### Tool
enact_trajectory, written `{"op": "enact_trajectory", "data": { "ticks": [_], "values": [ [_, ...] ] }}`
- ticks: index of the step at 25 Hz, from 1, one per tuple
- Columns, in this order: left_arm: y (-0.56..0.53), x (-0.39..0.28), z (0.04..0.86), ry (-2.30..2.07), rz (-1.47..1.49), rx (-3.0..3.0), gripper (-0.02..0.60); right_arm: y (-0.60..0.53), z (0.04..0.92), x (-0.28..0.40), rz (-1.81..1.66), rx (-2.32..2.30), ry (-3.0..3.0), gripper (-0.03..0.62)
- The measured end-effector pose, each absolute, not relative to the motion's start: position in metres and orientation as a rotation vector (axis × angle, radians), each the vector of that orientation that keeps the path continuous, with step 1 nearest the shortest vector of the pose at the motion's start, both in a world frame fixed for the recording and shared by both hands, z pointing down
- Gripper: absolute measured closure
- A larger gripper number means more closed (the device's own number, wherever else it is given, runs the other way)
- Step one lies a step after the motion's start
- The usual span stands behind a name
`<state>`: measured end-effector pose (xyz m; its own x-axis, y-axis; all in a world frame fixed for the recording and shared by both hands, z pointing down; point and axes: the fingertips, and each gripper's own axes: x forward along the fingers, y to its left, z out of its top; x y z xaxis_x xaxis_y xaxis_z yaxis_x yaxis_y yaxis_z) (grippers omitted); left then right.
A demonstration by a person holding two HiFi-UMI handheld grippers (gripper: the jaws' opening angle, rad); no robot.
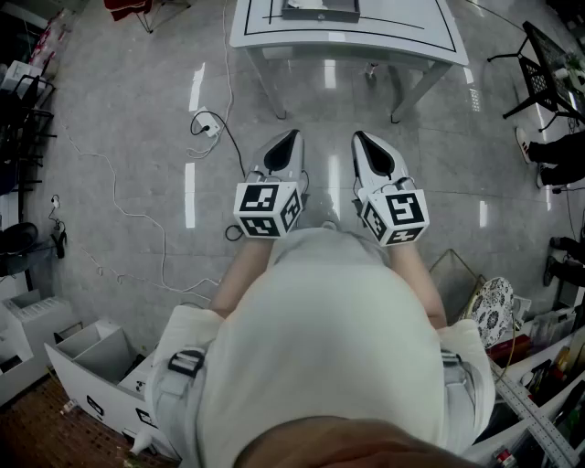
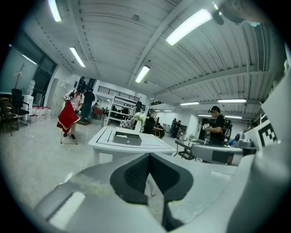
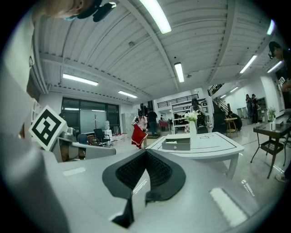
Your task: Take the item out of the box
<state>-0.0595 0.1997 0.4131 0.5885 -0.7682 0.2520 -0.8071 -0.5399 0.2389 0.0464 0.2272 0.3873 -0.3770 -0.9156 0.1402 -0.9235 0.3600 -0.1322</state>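
Box (image 1: pixel 320 10) on white table (image 1: pixel 416 32), well apart from left tool (image 1: pixel 294 134) and right tool (image 1: pixel 357 136), both clenched empty.

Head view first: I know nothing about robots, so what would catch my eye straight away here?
The white left gripper and right gripper, each carrying a cube of black-and-white squares, are held side by side over the grey floor, fingers closed on nothing. Ahead, at the head view's top edge, a white table bears a shallow grey box, not yet reached.
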Motion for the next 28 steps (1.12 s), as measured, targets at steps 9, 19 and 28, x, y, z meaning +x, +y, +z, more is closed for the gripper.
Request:
{"op": "enact_trajectory", "data": {
  "ticks": [9,19,28],
  "values": [
    [0.219,-0.064,0.409,-1.284,0.146,2.475,0.581,0.25,0.378,0.035,0.245,1.677,-2.583,0.595],
    [0.237,-0.061,0.414,-1.307,0.144,2.461,0.581,0.268,0.385,0.037,0.284,1.65,-2.612,0.594],
    [0.248,-0.056,0.424,-1.288,0.162,2.437,0.581,0.276,0.39,0.041,0.339,1.655,-2.614,0.592]
  ]
}}
